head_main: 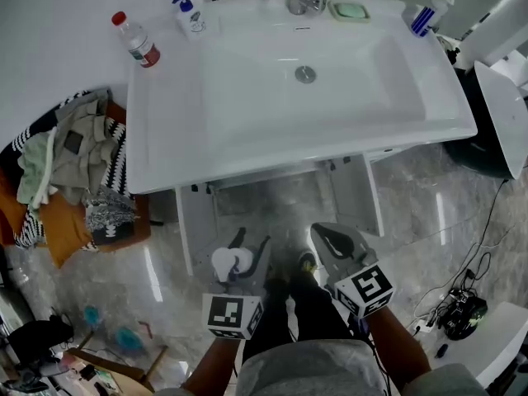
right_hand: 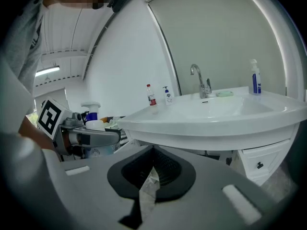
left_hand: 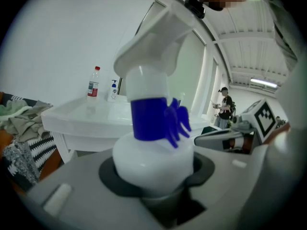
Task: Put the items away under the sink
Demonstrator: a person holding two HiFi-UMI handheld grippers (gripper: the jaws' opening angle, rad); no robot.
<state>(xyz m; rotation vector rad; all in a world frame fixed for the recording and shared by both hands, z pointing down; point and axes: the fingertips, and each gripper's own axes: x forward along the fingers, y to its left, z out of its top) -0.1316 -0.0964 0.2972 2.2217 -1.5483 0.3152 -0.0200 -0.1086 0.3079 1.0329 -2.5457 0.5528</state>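
A white spray bottle (left_hand: 151,123) with a blue collar and trigger stands upright in my left gripper (left_hand: 153,178), whose jaws are shut on its body. From the head view the same bottle (head_main: 232,262) and left gripper (head_main: 241,258) hang low in front of the open cabinet (head_main: 272,200) under the sink (head_main: 165,122). My right gripper (head_main: 323,238) is beside it, shut and empty (right_hand: 152,170). On the sink rim stand a red-capped water bottle (head_main: 137,40), a blue pump bottle (head_main: 189,13), a green soap dish (head_main: 349,10) and another spray bottle (head_main: 429,11).
A pile of laundry (head_main: 70,172) lies on the floor left of the sink. A white toilet (head_main: 505,114) stands at the right. Cables and a power strip (head_main: 460,310) lie on the marble floor at the lower right. The cabinet doors (head_main: 361,195) stand open.
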